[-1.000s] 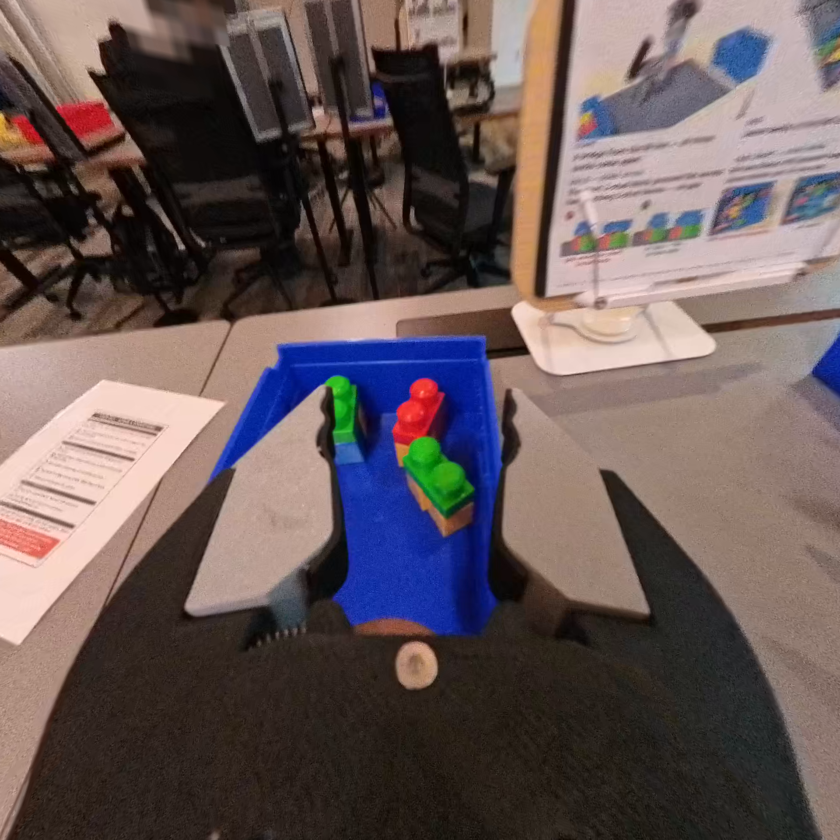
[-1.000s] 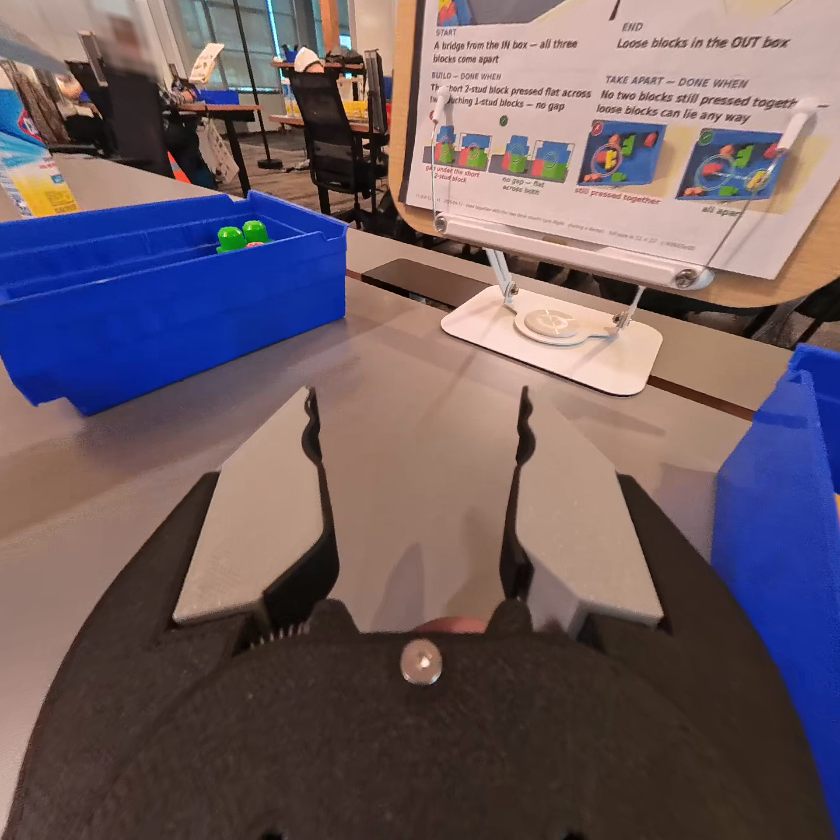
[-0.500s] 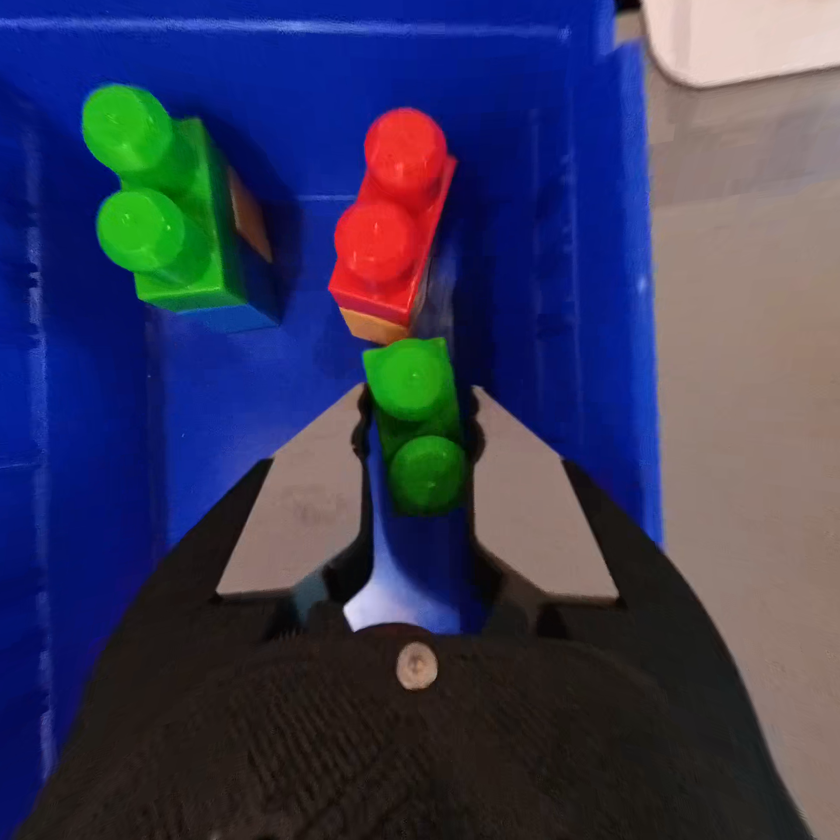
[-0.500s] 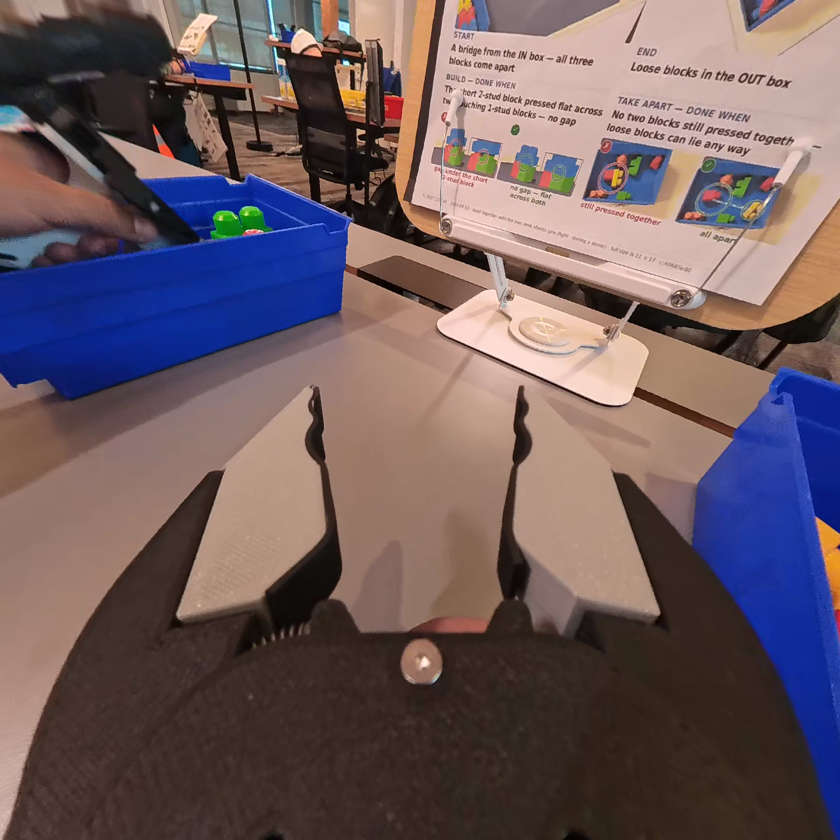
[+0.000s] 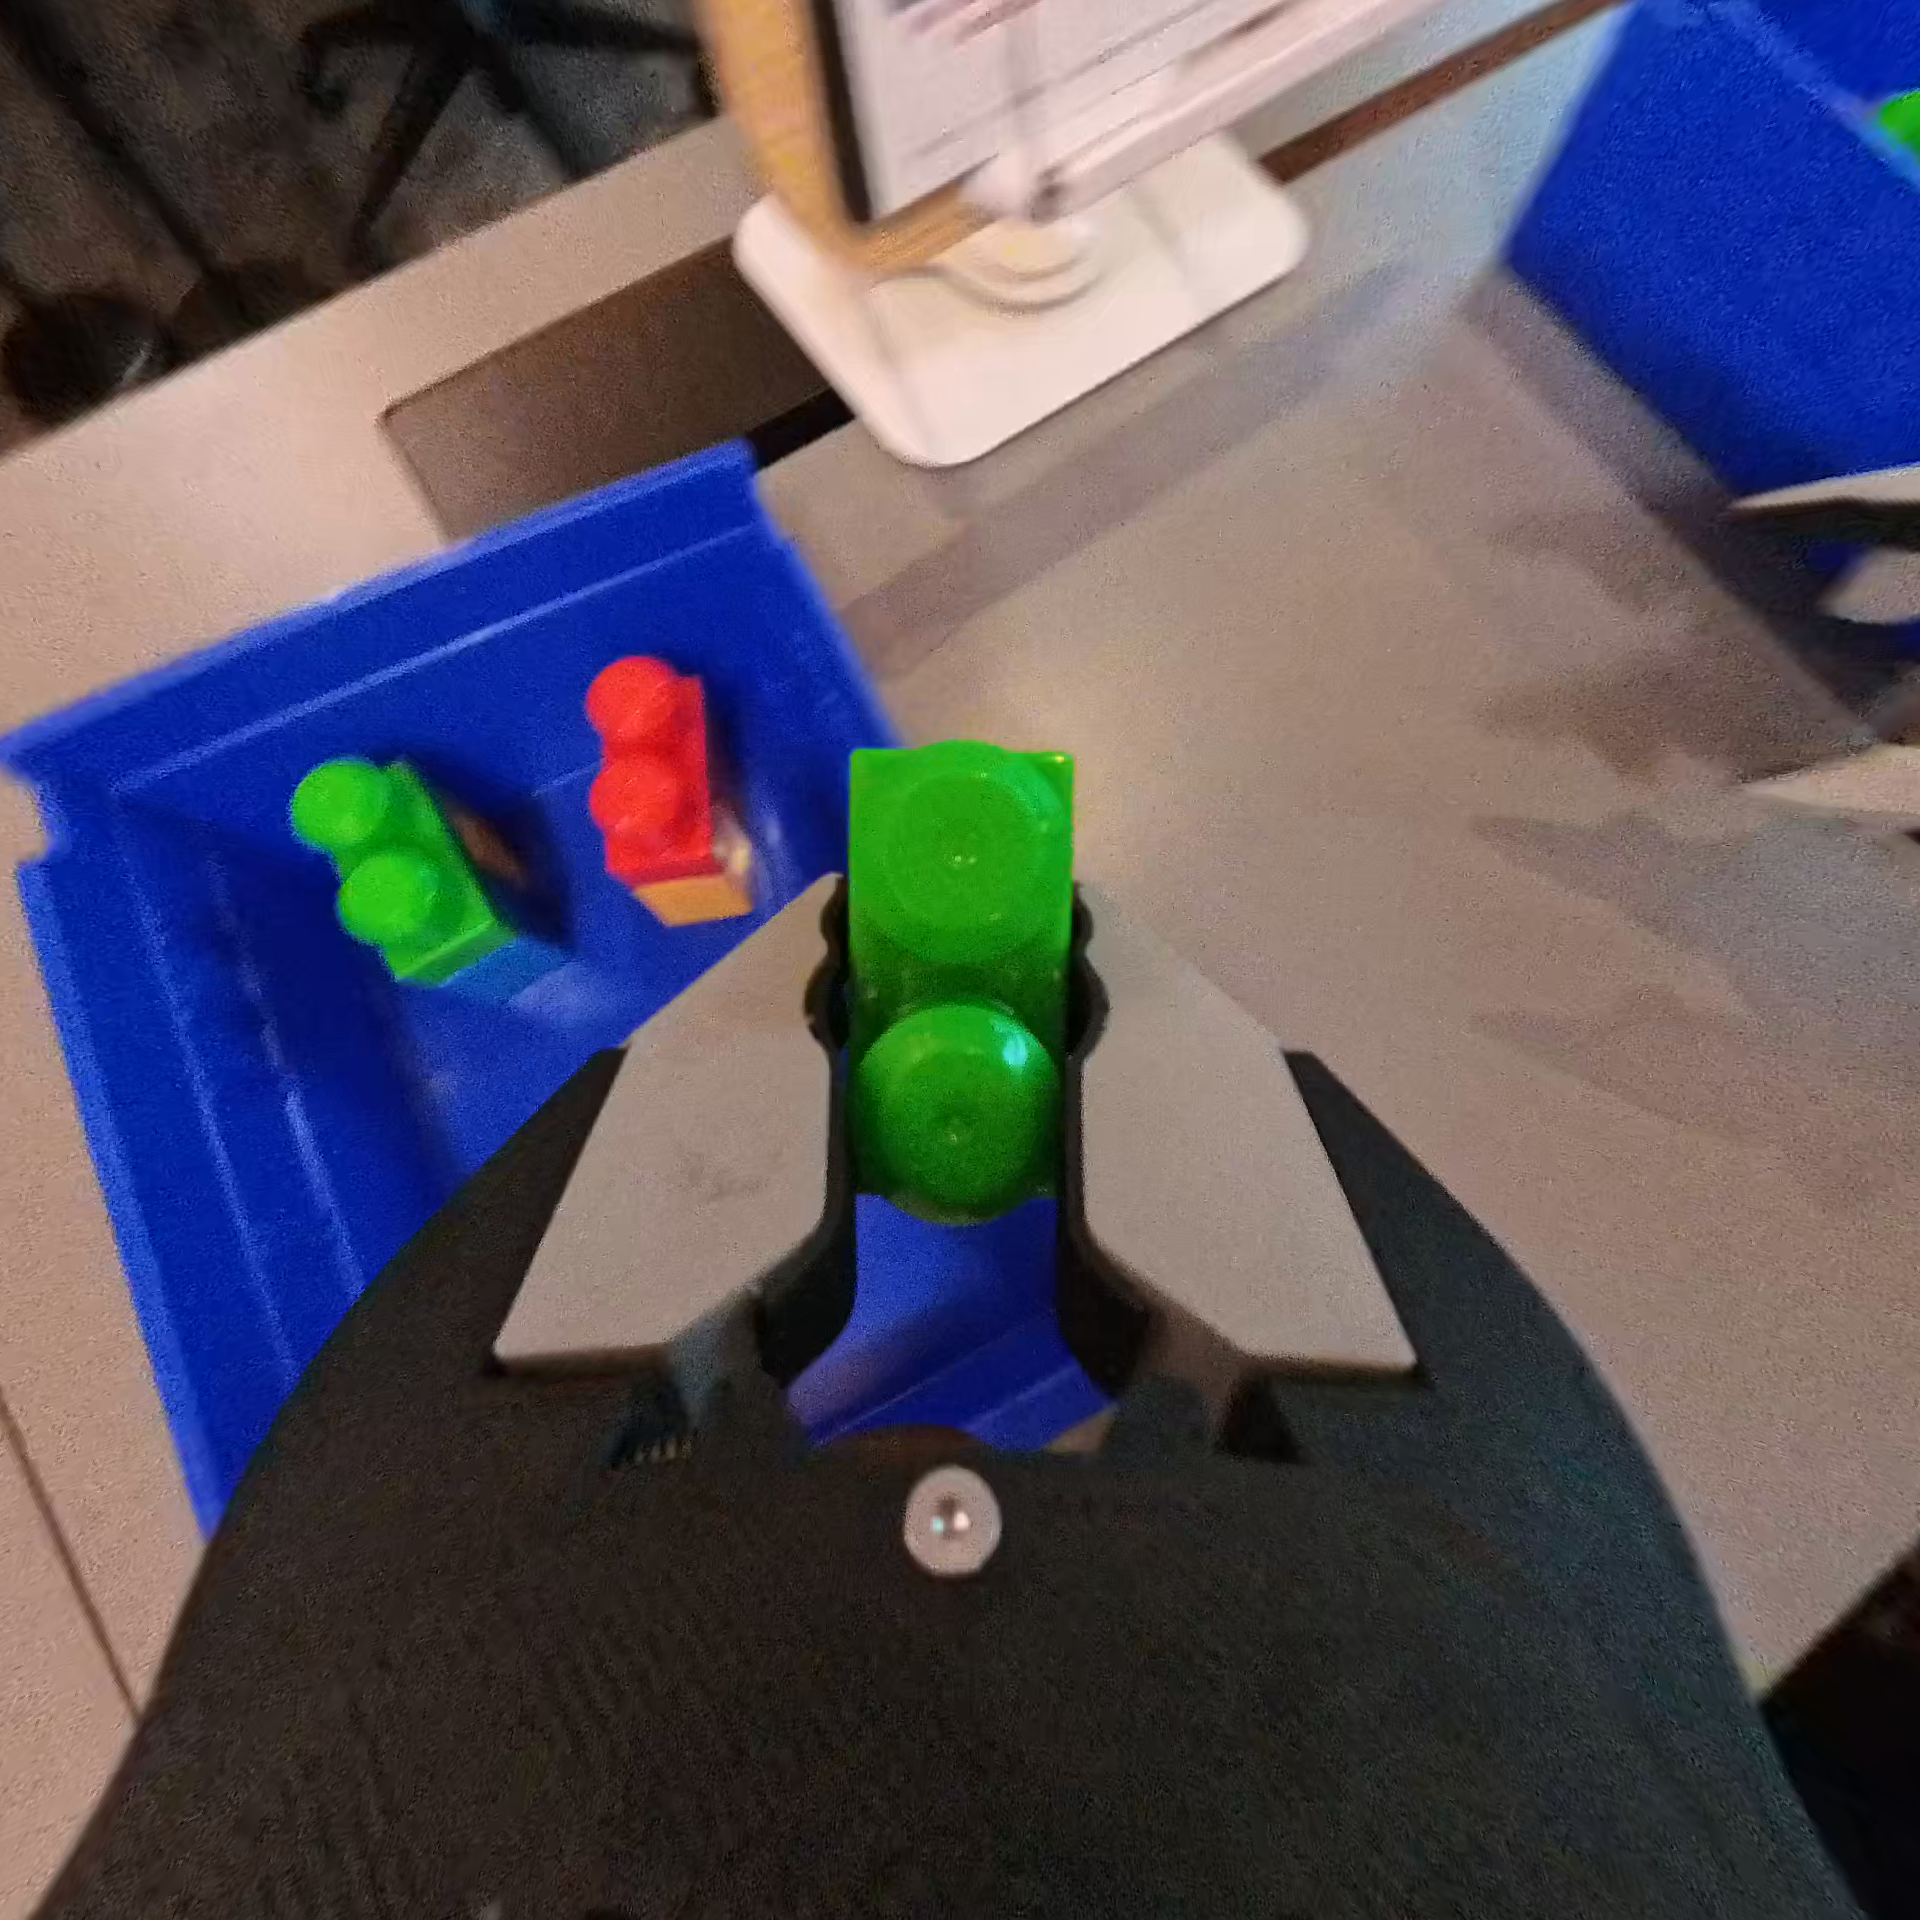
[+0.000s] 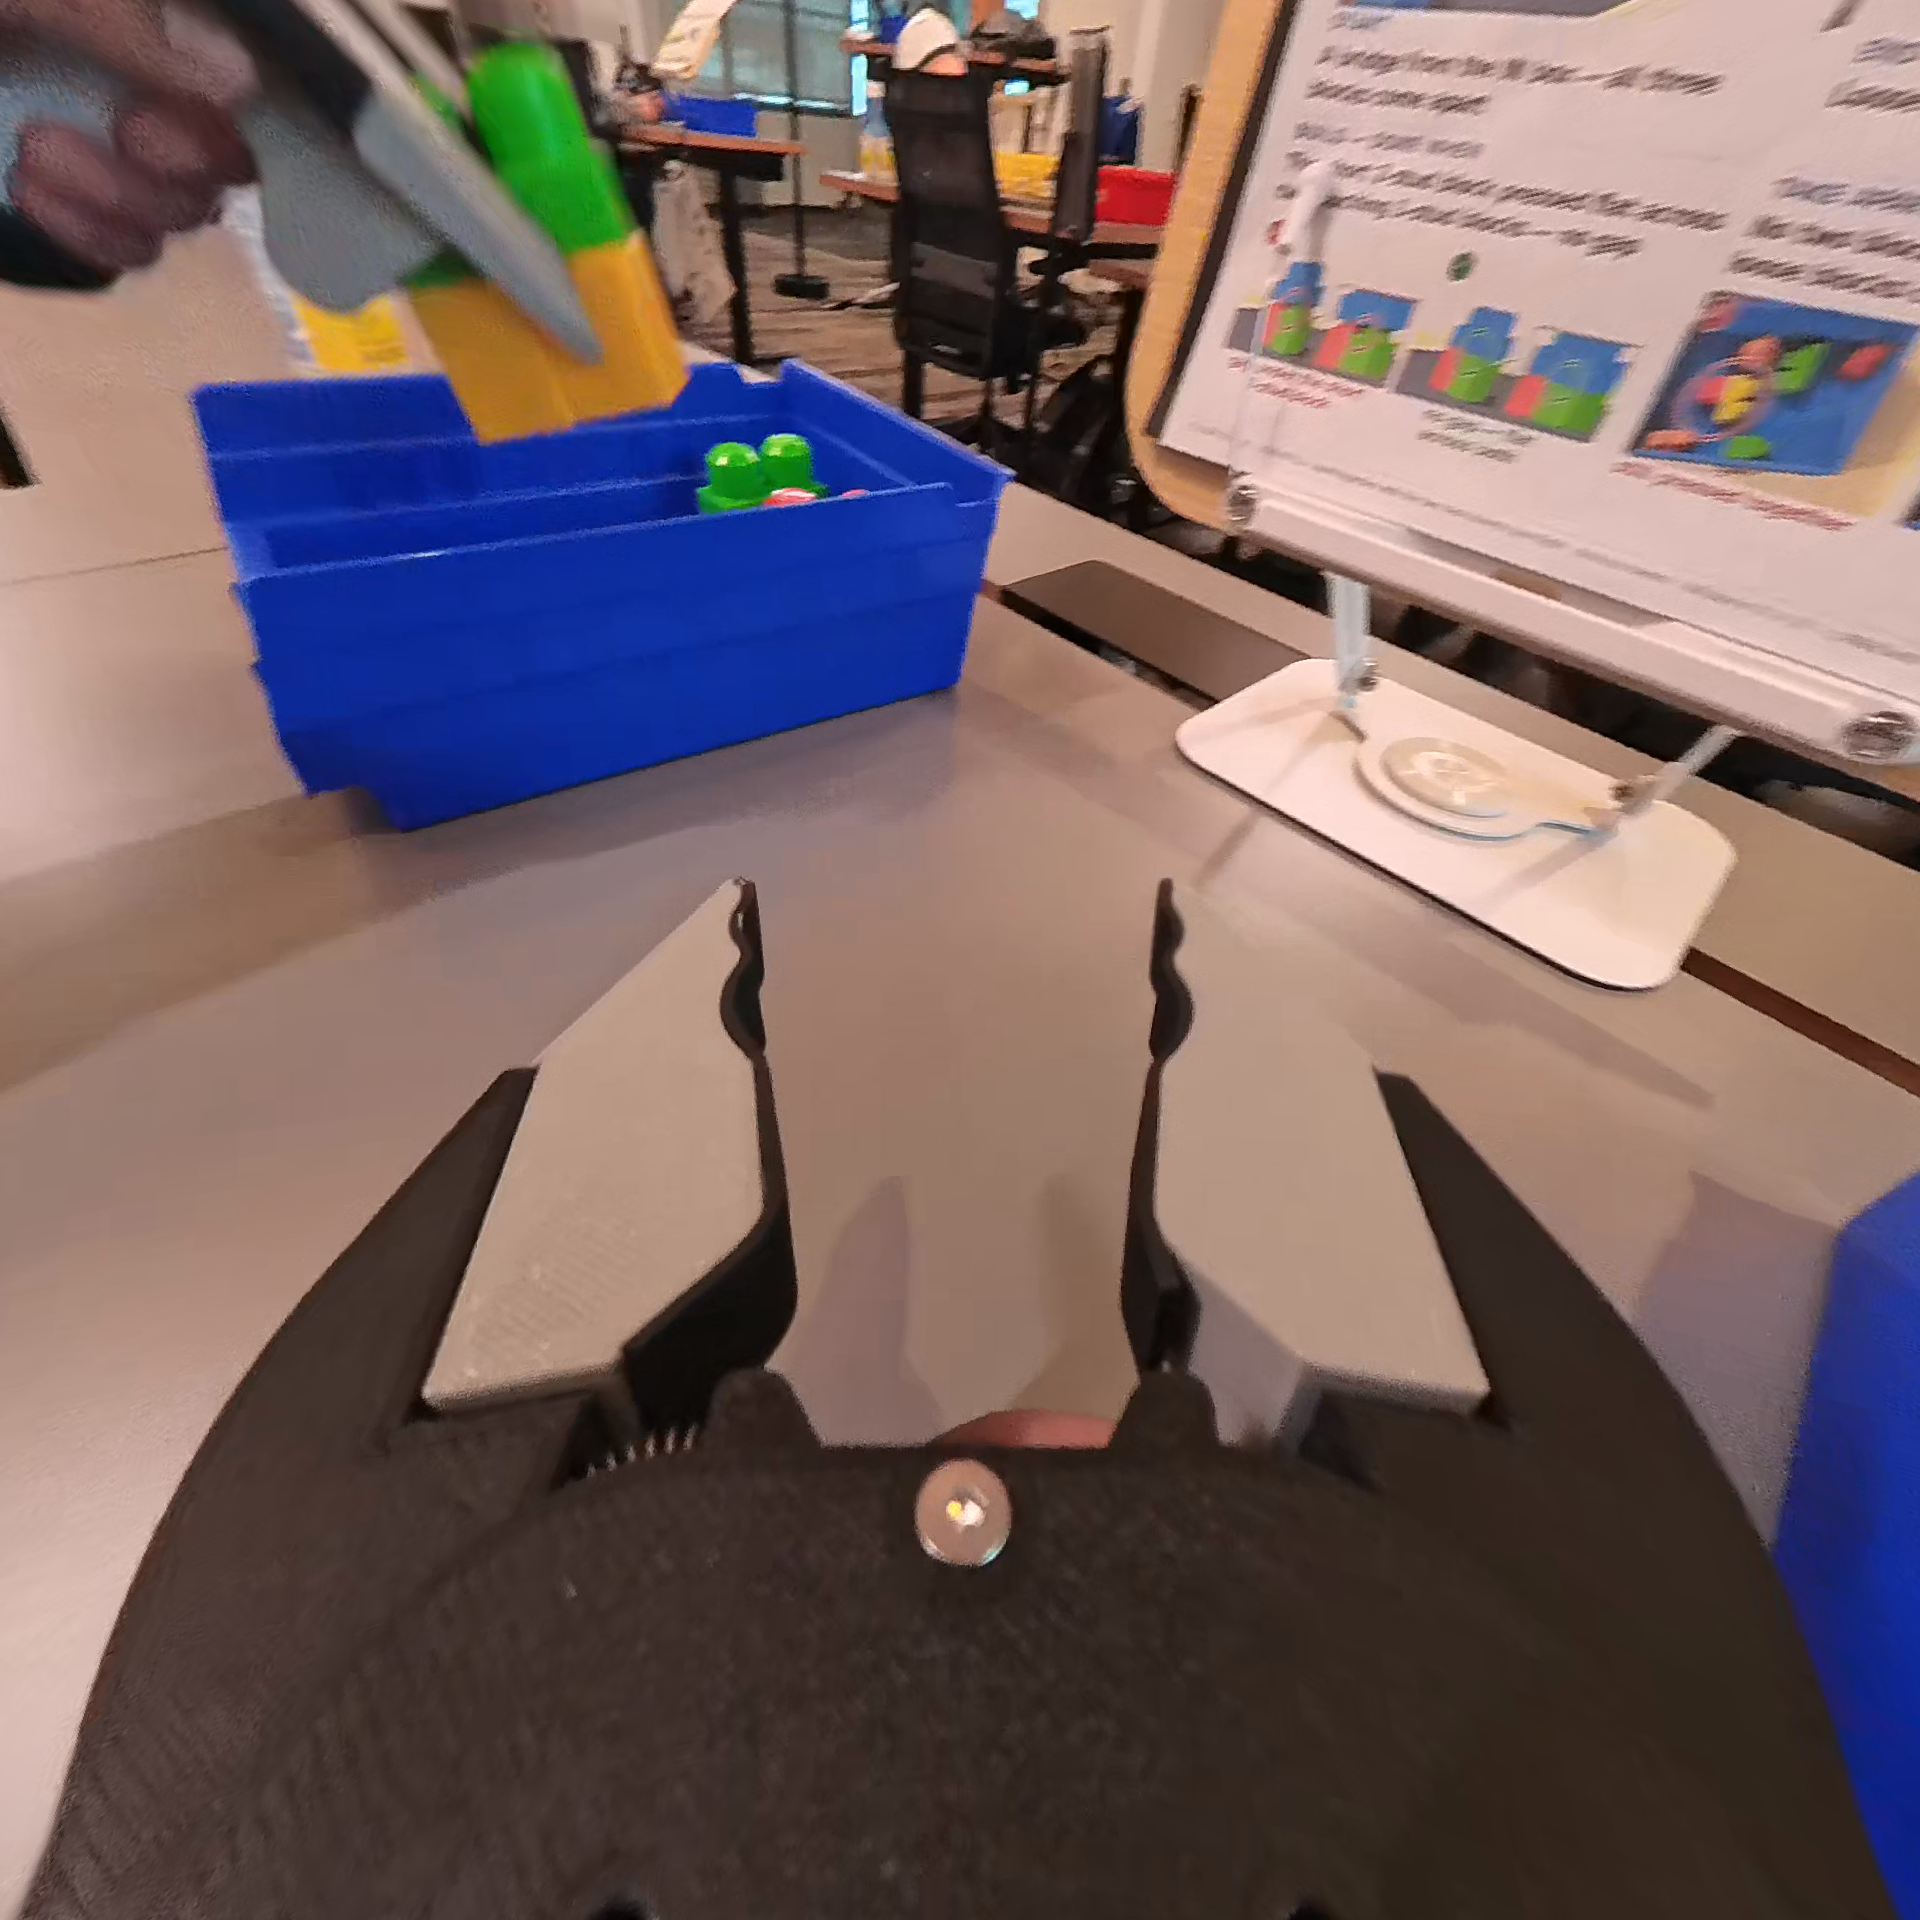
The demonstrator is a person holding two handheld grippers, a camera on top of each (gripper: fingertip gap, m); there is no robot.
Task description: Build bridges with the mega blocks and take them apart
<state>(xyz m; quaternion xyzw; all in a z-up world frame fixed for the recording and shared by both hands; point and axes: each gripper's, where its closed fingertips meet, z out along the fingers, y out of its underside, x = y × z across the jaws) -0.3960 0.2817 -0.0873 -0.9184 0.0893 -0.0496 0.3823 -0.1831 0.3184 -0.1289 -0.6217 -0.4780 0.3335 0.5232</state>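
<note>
Broadly, blue bin (image 6: 582,623) on grey table (image 6: 935,831) holds two more bridges; left gripper (image 5: 956,935) clamps green-topped bridge (image 5: 958,883) above bin, pads on its flat sides; right gripper (image 6: 951,914) gapes, unloaded; bridge likely light, rigid, slick; grip flat sides.

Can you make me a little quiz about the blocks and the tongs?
1. True or false: the right tongs are holding a block.
2. What colour is the top block of the bridge clamped in the left tongs?
3. How many bridges remain in the blue bin: A one, B two, C three?

Key: 1 false, they are open over bare table. 2 green. 3 B.
</note>
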